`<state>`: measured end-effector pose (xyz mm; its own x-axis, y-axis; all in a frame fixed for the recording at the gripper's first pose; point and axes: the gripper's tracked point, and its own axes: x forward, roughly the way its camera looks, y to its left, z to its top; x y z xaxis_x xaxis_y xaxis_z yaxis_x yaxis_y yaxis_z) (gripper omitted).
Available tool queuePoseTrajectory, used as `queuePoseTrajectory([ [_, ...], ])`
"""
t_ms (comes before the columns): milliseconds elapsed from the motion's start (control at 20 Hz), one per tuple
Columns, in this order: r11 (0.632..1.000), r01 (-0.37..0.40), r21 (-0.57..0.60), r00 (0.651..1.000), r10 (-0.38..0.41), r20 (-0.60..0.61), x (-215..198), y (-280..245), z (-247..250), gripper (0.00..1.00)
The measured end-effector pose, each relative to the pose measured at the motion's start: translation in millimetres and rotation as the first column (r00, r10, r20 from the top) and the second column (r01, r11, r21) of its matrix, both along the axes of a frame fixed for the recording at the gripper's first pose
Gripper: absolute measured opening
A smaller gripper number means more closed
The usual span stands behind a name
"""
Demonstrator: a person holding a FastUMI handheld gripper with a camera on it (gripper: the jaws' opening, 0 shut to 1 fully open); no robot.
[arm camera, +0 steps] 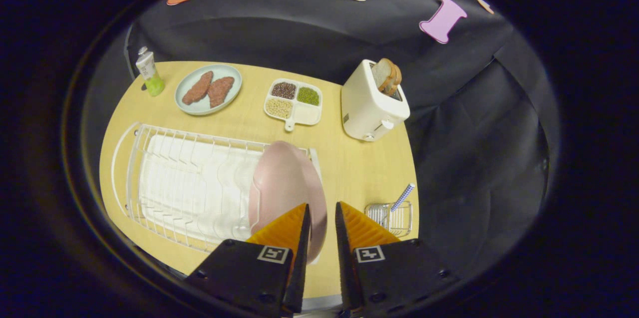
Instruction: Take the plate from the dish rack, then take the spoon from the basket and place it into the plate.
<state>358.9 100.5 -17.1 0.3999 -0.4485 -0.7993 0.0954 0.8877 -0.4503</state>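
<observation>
A pink plate (284,183) stands on edge in the right end of the white wire dish rack (164,178). My gripper (320,204) is right above the plate's near rim, which runs into the narrow gap between my fingers. The left finger lies over the plate's face, and a strip of table shows between the rim and the right finger, so the jaws are open. To the right of the fingers sits a small wire basket (390,218), and a spoon (403,196) with a blue checked handle sticks up out of it.
Beyond the rack on the wooden table (359,168) are a plate of sausages (208,89), a divided tray of beans (293,101), a white toaster (372,106) holding bread, and a small tube (149,71) at the far left. Bare table lies between the rack and the basket.
</observation>
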Motion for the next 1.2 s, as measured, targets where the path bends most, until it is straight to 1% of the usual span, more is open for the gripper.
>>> queuePoseTrajectory([
  [100, 0.999, 0.040, -0.021, 0.999, -0.041, -0.016, -1, -4, -6, 0.28],
  [150, 0.998, 0.051, -0.036, 0.999, -0.052, -0.011, -3, -5, -8, 0.27],
  [200, 0.998, 0.054, -0.040, 0.999, -0.054, 0.000, -2, -3, -7, 0.22],
  [250, 0.996, 0.072, -0.045, 0.997, -0.071, 0.015, -4, 1, -7, 0.21],
  [300, 0.995, 0.079, -0.058, 0.997, -0.078, 0.027, -6, 3, -6, 0.17],
  [400, 0.991, 0.087, -0.100, 0.995, -0.082, 0.048, -12, 10, -2, 0.14],
  [600, 0.978, 0.125, -0.168, 0.988, -0.106, 0.116, -18, 21, 5, 0.12],
  [750, 0.961, 0.176, -0.214, 0.971, -0.134, 0.197, -22, 17, 18, 0.12],
  [850, 0.955, 0.198, -0.219, 0.957, -0.141, 0.252, -25, 16, 29, 0.12],
  [950, 0.966, 0.181, -0.186, 0.955, -0.127, 0.267, -35, 18, 32, 0.12],
  [1000, 0.974, 0.171, -0.148, 0.956, -0.128, 0.264, -43, 19, 32, 0.12],
  [1100, 0.991, 0.119, -0.057, 0.962, -0.102, 0.253, -61, 20, 28, 0.12],
  [1200, 0.999, 0.046, 0.015, 0.967, -0.048, 0.251, -85, 21, 25, 0.12],
])
